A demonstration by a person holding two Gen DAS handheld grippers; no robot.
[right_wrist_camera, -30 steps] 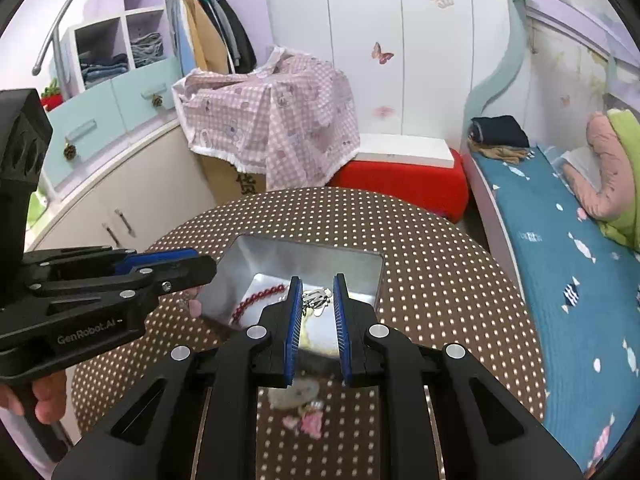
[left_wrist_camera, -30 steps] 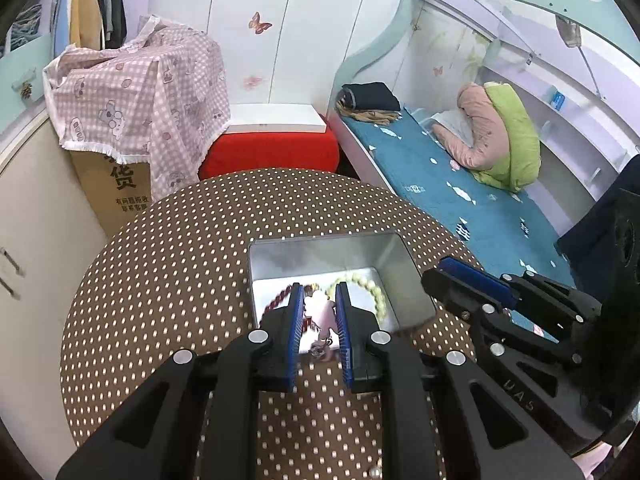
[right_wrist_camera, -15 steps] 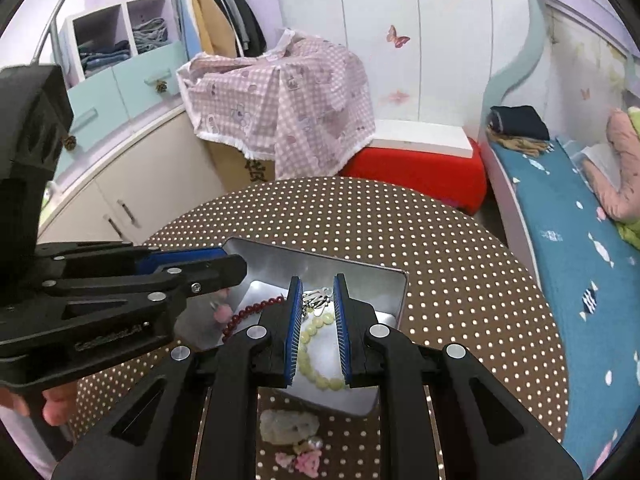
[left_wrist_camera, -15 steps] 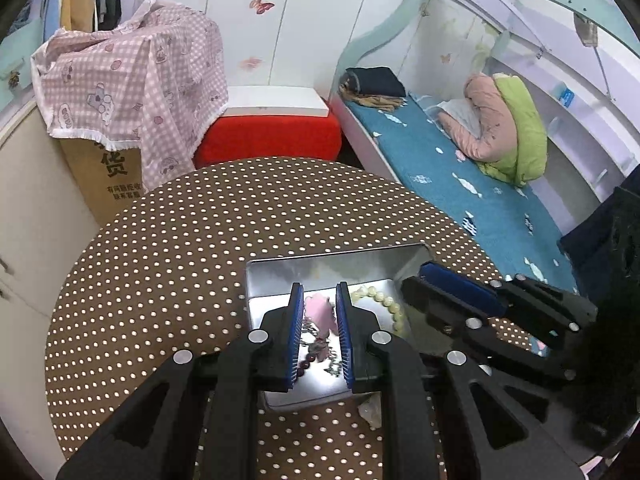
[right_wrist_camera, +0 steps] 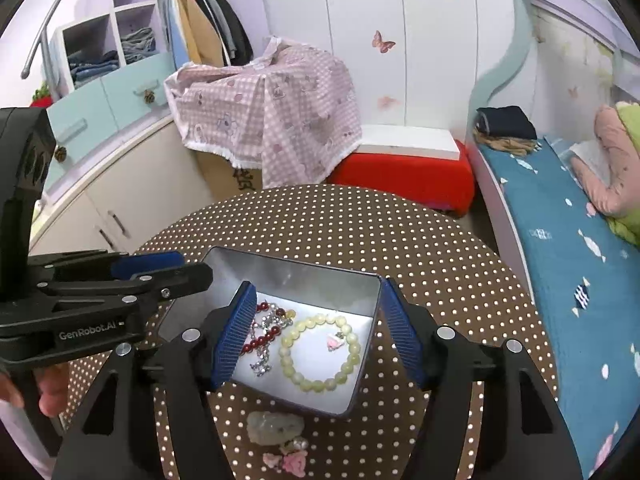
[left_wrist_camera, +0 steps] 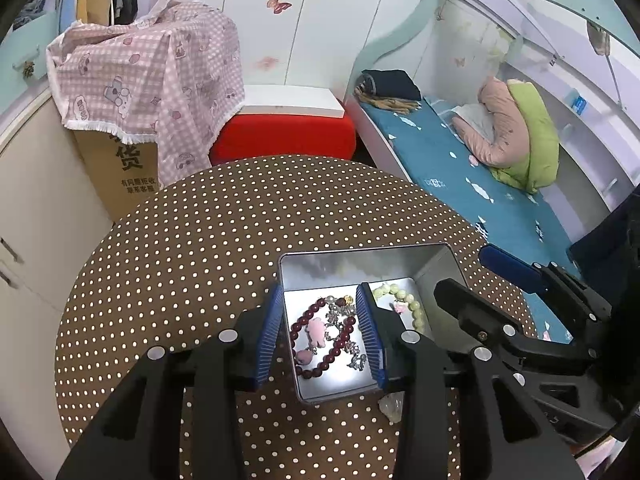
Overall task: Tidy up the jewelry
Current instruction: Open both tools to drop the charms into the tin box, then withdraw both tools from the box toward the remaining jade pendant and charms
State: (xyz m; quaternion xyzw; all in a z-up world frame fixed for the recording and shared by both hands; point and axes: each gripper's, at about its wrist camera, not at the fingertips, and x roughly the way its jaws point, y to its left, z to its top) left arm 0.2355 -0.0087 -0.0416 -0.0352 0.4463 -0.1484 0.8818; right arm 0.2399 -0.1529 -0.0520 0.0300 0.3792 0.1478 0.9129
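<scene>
A: Largest first. Round polka-dot bench (left_wrist_camera: 192,264), brown with white dots. What stands on it?

B: A silver metal tin (right_wrist_camera: 304,276), lid off, at 6 o'clock of the bench top in the right wrist view. All boxed jewelry lies on its floor.

A: Tools?

B: Left tool (left_wrist_camera: 322,338) gapes moderately wide, empty, both blue pads over the tin's 9 o'clock half. Right tool (right_wrist_camera: 318,330) spread wide, empty, straddling the tin; its left pad is inside the tin, its right pad by the 3 o'clock wall. Contact with the wall: cannot tell.

A: Contents, by size?

B: Pale green bead bracelet (right_wrist_camera: 320,354) toward 4 o'clock, with a small pink charm (right_wrist_camera: 335,342) on it. Dark red bead bracelet (left_wrist_camera: 320,336) toward 9 o'clock, a silver chain piece (left_wrist_camera: 344,334) tangled across it, and a pink figure (left_wrist_camera: 316,330) lying inside the red loop.

A: Outside the tin?

B: On the bench just beside the tin's 6 o'clock wall: a pale translucent stone (right_wrist_camera: 274,426), and below it a small pink ornament (right_wrist_camera: 290,460), touching or nearly so.
</scene>
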